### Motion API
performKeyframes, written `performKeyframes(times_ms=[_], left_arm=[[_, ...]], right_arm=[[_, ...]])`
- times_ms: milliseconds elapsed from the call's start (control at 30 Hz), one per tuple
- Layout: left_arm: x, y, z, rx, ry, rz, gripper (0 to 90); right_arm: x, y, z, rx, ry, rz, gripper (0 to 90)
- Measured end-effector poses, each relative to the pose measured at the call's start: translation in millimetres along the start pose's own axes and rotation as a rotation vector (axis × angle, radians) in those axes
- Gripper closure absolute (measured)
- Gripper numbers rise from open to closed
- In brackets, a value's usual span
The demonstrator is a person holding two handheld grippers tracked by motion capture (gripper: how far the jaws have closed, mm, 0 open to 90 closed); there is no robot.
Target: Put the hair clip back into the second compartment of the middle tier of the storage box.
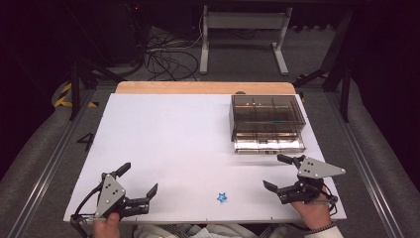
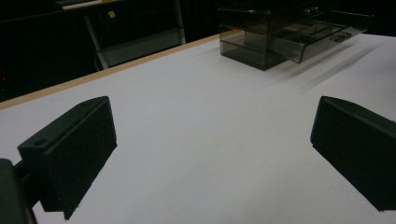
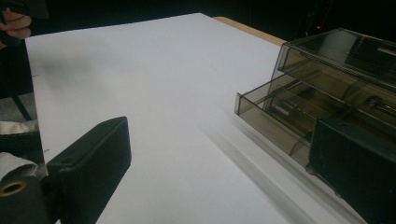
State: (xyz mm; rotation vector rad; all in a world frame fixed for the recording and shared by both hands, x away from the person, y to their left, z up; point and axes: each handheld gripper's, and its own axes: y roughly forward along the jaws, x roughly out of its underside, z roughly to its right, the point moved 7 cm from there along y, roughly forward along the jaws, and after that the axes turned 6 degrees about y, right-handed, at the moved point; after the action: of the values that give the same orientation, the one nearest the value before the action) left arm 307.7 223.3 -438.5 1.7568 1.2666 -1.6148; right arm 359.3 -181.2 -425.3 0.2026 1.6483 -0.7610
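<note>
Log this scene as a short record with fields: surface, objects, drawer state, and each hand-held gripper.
surface: white table top with a wooden strip along the far edge
drawer unit: smoky clear plastic drawer unit at the far right of the table
drawer state: bottom drawer pulled out toward the person
small item: blue star near the front edge, between the grippers
left hand-held gripper: open, holding nothing
right hand-held gripper: open, holding nothing, in front of the drawer

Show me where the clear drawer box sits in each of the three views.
High view: drawer box at far right of the white table, lower drawer pulled out.
Left gripper view: top right.
Right gripper view: right edge.
Shared landmark: the table's wooden far edge.
</note>
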Motion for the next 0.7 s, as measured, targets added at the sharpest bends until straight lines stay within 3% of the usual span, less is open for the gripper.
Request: performKeyframes(times_ms=[700], left_arm=[[0.8,0.5,1.4,0.009,0.009,-0.01,0.9]], right_arm=[[-26.3,31.4,-19.2,-0.083,-0.045,-0.025,6.0]])
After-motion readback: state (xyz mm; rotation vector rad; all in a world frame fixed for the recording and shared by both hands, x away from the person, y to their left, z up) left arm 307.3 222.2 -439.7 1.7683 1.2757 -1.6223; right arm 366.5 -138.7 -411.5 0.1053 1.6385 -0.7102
